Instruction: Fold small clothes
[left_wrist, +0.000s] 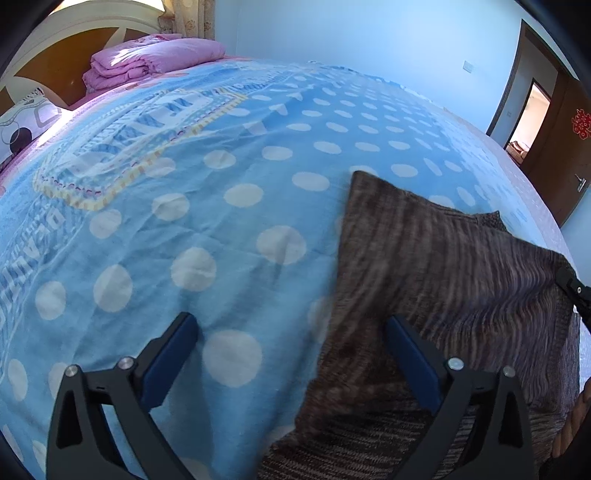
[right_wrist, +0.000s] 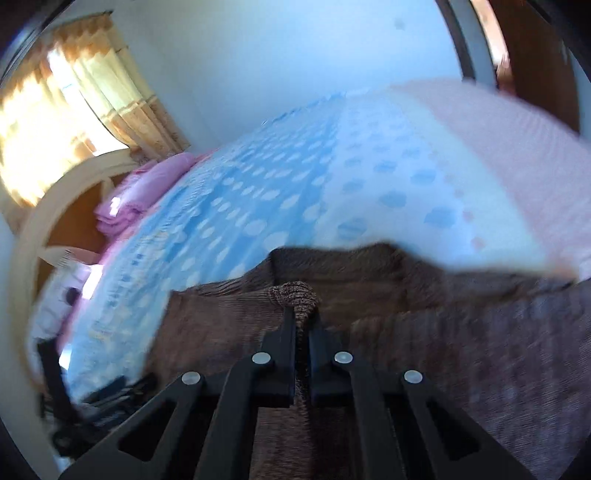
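Right tongs (right_wrist: 303, 314) are pinching a bunched fold of the brown knit garment (left_wrist: 443, 266) to carry it over; left tongs (left_wrist: 291, 328) are gaping empty above the bed (left_wrist: 221, 221), straddling the garment's edge.

A fold of the brown knitted garment (right_wrist: 295, 295) is pinched between the closed jaws of the right tool (right_wrist: 302, 321), with a bunched tuft standing up past the tips. The rest of the garment is spread over the bed (right_wrist: 258, 206), which is covered by a blue dotted sheet. A pink folded quilt (right_wrist: 147, 184) is seen by the headboard (right_wrist: 48, 218), under sunlit curtains (right_wrist: 96, 88). Much of the view is blurred.
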